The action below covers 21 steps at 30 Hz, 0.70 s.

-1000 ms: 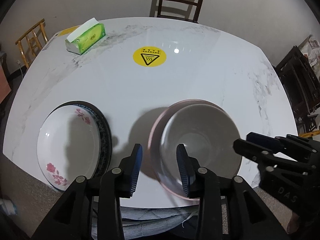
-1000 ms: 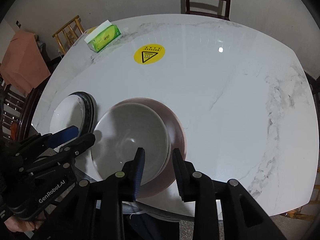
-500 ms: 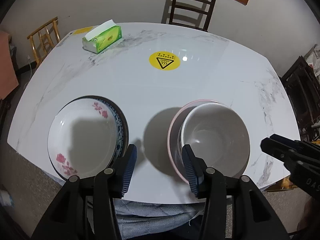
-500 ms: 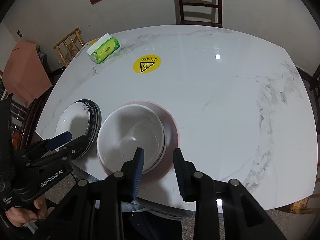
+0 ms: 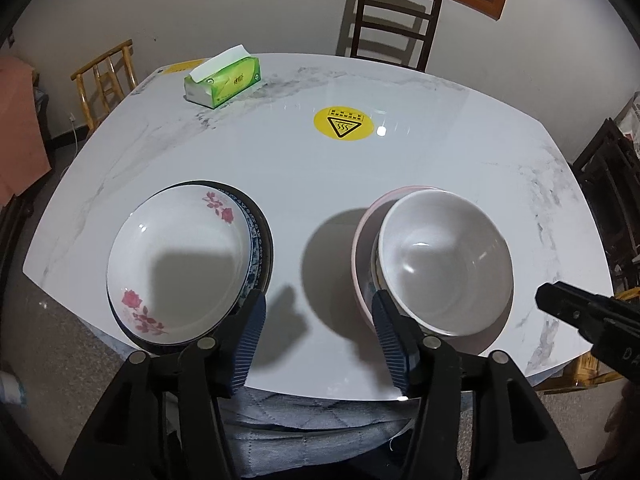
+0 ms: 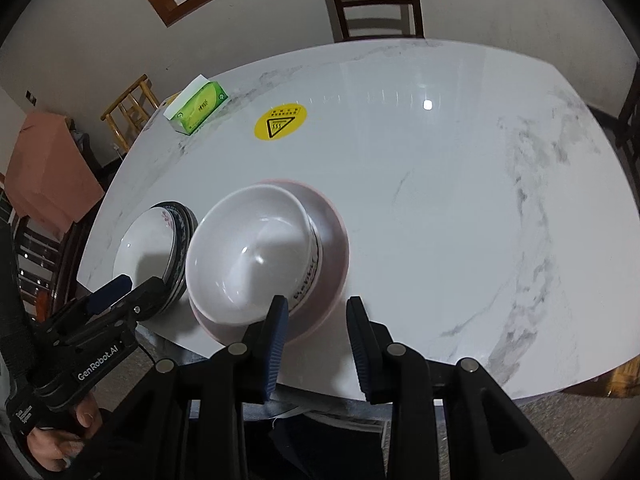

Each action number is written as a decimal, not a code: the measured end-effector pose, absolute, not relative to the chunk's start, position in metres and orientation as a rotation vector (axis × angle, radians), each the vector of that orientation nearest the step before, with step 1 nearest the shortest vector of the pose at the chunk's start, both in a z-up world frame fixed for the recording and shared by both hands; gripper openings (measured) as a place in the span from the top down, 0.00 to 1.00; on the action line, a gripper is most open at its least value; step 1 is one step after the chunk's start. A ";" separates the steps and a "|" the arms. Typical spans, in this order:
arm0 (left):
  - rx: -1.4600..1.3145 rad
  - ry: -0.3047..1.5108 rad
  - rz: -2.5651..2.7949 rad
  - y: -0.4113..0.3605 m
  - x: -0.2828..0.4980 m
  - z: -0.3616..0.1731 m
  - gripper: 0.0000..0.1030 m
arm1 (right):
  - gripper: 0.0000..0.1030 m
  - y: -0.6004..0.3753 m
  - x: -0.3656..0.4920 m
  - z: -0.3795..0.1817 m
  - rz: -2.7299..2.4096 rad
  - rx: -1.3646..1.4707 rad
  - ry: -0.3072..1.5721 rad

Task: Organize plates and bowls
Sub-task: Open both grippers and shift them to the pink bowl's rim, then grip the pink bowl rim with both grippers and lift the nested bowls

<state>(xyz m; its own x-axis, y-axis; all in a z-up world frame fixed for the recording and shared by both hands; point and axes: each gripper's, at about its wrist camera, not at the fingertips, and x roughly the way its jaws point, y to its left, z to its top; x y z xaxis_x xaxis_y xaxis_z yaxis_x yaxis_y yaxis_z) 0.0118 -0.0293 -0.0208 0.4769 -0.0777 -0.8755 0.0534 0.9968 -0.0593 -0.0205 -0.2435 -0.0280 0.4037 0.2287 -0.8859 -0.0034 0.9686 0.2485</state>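
Note:
A white bowl [image 5: 446, 264] [image 6: 256, 264] sits stacked in a pink bowl [image 5: 362, 248] [image 6: 330, 240] near the table's front edge. To its left a white flowered plate [image 5: 180, 264] [image 6: 148, 248] rests on dark-rimmed plates [image 5: 260, 236]. My left gripper [image 5: 318, 326] hangs above the bare marble between the two stacks; its jaws are opening and nothing is between them. My right gripper [image 6: 316, 326] hovers over the front rim of the pink bowl, open, gripping nothing. In the right wrist view the left gripper [image 6: 108, 292] and the hand holding it show at lower left.
A green tissue box [image 5: 222, 80] [image 6: 198, 106] lies at the far left of the white marble table [image 5: 400, 184]. A yellow warning sticker [image 5: 344, 123] [image 6: 280, 122] marks the middle. Chairs [image 5: 394, 20] stand behind and beside the table.
Both grippers have drawn back from the stacked bowls toward the front edge, so more of the table shows. The left jaws have spread wider. The bowls and plates stayed put.

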 end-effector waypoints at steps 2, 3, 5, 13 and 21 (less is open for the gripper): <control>-0.036 1.066 -0.080 -0.028 0.010 -0.022 0.49 | 0.70 -0.245 -0.022 -0.032 0.144 0.229 1.150; -0.055 1.072 -0.086 -0.025 0.010 -0.024 0.49 | 0.70 -0.247 -0.022 -0.035 0.139 0.241 1.149; -0.089 1.081 -0.093 -0.021 0.010 -0.027 0.49 | 0.70 -0.250 -0.023 -0.039 0.137 0.255 1.150; -0.298 1.120 -0.135 0.000 0.019 -0.037 0.51 | 0.70 -0.263 -0.021 -0.051 0.108 0.321 1.159; -0.421 1.163 -0.123 0.012 0.032 -0.048 0.51 | 0.70 -0.264 -0.013 -0.060 0.103 0.357 1.184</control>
<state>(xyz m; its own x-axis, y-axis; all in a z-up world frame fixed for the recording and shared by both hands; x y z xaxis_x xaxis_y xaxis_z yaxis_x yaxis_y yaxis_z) 0.0324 0.0120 -0.0475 0.3999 -0.3088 -0.8630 -0.1211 0.9155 -0.3837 -0.0132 -0.2642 -0.0601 0.3797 0.2642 -0.8866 0.1070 0.9394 0.3258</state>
